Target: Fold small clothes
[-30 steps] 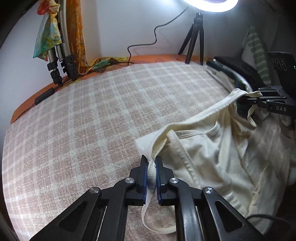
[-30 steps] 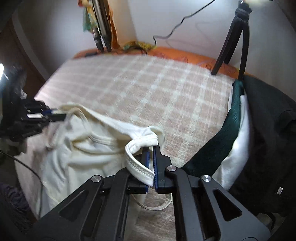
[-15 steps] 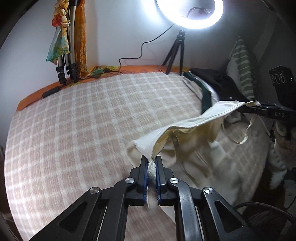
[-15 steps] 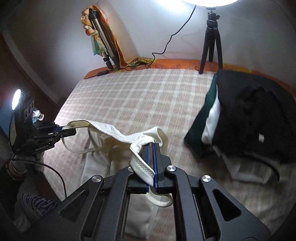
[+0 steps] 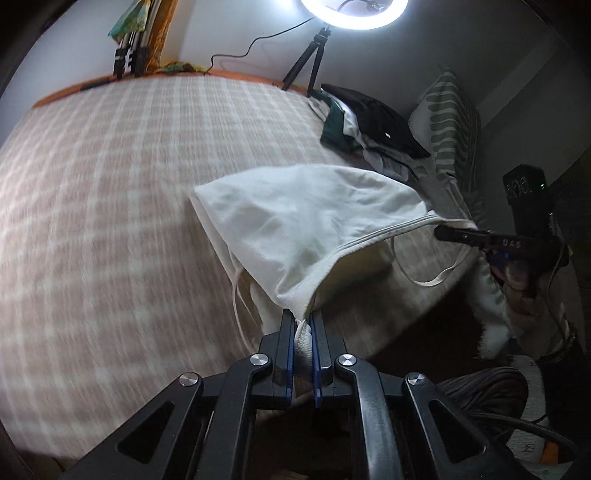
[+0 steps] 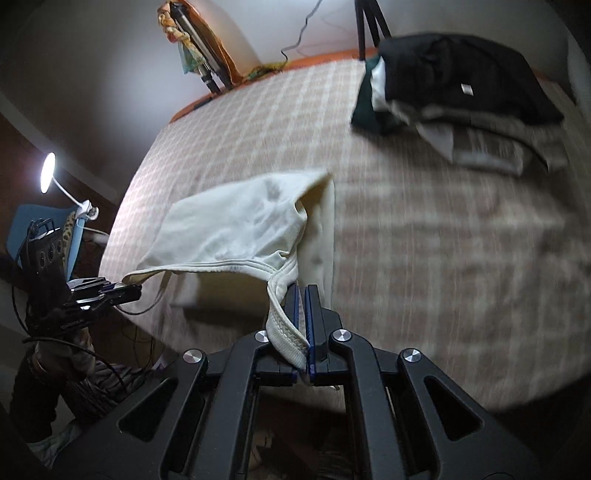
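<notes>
My left gripper (image 5: 303, 319) is clamped on one end of the cream top (image 5: 306, 221), its hem corner bunched btwn the blue pads. My right gripper (image 6: 302, 295) is clamped on the other end, w/ the ribbed band (image 6: 284, 332) folded over its left finger. In the left view the right gripper (image 5: 448, 232) shows at far right, pinching the top's edge; in the right view the left gripper (image 6: 122, 291) shows at far left doing the same.

The top hangs stretched btwn both grippers, over the near edge of the bed (image 5: 110, 221), bound edge taut toward me, body sagging away over the checked cover. Can't tell if the far edge of the top touches the bed. A thin strap (image 5: 436, 277) loops down under the top near the right gripper; another strap (image 5: 238, 295) dangles left of the left gripper.

Past the top, at the bed's far right corner, sits a pile of dark clothes (image 6: 461, 81), well apart from it. A striped pillow (image 5: 450, 122) leans just right of the pile. A ring light (image 5: 354, 14) on a tripod stands at the bed's far edge, next to the pile.
</notes>
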{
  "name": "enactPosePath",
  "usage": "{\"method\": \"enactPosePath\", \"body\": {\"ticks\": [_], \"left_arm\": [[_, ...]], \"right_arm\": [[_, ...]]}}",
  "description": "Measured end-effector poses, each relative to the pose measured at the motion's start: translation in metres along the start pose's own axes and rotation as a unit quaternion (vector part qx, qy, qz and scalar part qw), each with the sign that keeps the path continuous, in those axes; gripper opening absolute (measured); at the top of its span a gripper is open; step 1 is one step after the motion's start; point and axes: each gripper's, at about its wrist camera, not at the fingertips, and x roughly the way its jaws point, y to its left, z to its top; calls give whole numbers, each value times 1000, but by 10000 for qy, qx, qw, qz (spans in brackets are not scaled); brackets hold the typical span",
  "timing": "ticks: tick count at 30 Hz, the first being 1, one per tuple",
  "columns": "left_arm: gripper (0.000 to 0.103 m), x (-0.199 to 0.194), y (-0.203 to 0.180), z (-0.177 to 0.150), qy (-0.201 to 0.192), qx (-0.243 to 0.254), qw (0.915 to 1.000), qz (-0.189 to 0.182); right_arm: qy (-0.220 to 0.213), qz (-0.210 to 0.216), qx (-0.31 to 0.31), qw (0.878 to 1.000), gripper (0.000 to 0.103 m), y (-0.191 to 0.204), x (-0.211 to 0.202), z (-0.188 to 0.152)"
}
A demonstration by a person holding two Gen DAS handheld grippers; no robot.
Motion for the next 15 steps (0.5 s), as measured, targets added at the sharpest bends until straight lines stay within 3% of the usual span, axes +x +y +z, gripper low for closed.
{"method": "enactPosePath", "body": {"ticks": [5, 6, 7, 9, 12, 15], "left_arm": [[5, 15, -6, -35, 223, 152, 9994, 195], [12, 18, -5, -40, 290, 146, 9992, 240], [25, 20, -5, -44, 357, 151, 9990, 244], [31, 19, -7, -50, 383, 229, 9983, 378], [33, 3, -13, -55, 303, 510, 9969, 512], [33, -23, -19, -51, 8, 616, 9975, 355]], "right_arm": [[349, -333, -41, 9988, 5, -14, 24, -33], [435, -420, -93, 9981, 5, -16, 28, -37], [549, -468, -136, 9973, 8, -17, 31, -38], [661, -522, -236, 9962, 16, -17, 30, -40], [397, -365, -608, 9967, 29, -8, 8, -40], [-112, -115, -905, 9958, 29, 9, -22, -40]]}}
